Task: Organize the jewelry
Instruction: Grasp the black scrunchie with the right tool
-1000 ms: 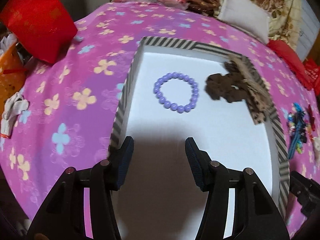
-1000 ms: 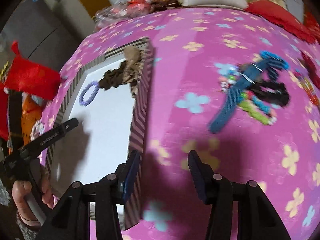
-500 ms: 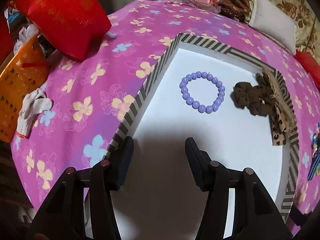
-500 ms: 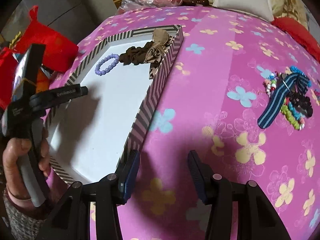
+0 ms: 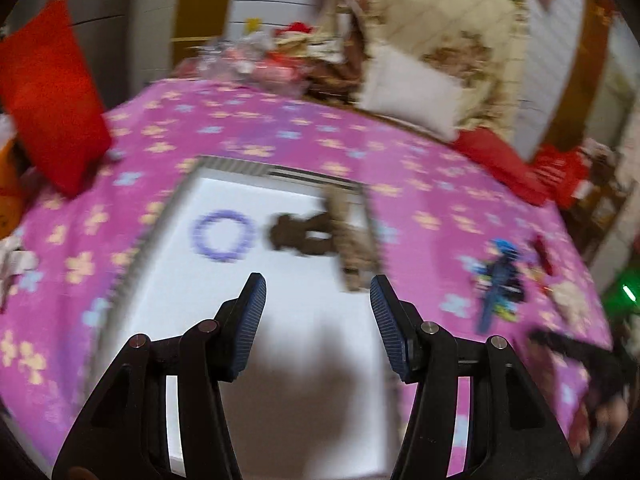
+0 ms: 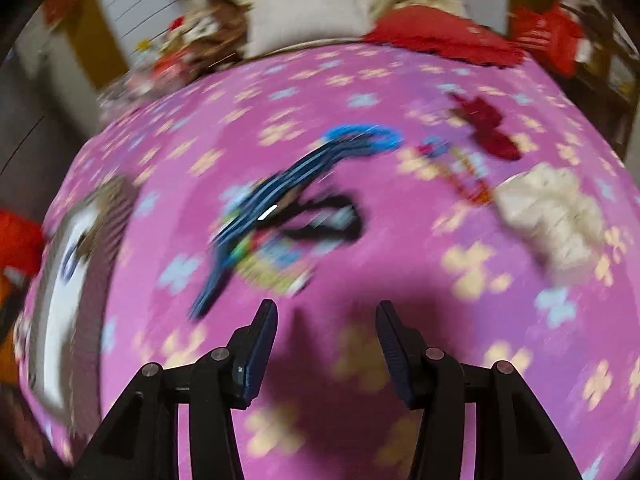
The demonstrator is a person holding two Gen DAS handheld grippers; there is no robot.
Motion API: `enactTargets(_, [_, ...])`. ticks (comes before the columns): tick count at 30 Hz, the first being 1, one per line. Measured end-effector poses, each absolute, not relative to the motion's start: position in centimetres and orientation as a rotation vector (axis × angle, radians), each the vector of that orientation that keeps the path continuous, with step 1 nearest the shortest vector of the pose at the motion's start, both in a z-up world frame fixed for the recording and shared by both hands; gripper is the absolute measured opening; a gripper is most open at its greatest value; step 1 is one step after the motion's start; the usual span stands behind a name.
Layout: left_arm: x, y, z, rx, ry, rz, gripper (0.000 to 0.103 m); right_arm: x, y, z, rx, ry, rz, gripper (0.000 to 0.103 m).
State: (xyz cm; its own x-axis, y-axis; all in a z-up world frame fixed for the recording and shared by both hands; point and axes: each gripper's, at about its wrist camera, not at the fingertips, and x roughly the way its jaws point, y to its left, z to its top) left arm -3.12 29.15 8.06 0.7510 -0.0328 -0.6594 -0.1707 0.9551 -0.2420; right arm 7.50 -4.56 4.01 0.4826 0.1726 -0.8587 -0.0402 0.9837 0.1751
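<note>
Both tongs (image 5: 318,294) (image 6: 326,322) released, empty; blurred jewelry heap (image 6: 280,216), perhaps tangled, beside tray (image 5: 276,172).

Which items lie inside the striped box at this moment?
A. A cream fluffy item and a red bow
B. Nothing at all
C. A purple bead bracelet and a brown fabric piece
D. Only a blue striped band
C: the left wrist view shows the purple bead bracelet and the brown fabric piece on the white floor of the striped box.

Setting: lived-in home room.
Pink flowered tablecloth (image 5: 280,120), white cushion (image 5: 412,96) against floral quilted upholstery (image 5: 452,28), red bag (image 5: 48,92), household clutter at the far edge.
</note>
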Motion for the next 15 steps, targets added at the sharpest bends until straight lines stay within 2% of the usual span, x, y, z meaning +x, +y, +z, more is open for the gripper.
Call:
enactTargets(8, [-1.9, 24.1, 7.3, -0.214, 0.758, -0.067, 0.054, 14.4, -4.6, 2.6, 0.167, 1.103, 0.113, 0.049])
enactTargets(10, [-1.8, 23.8, 7.0, -0.208, 0.773, -0.073, 0.054, 15.1, -4.3, 1.9, 0.174, 1.112, 0.102, 0.046])
enactTargets(14, [-1.4, 24.1, 6.1, -0.227, 0.799, -0.073, 0.054, 14.3, -4.2, 1.9, 0.102, 1.114, 0.094, 0.013])
enactTargets(15, [-1.4, 24.1, 6.0, -0.232, 0.802, -0.07, 0.054, 13.8, -4.4, 1.9, 0.091, 1.116, 0.097, 0.009])
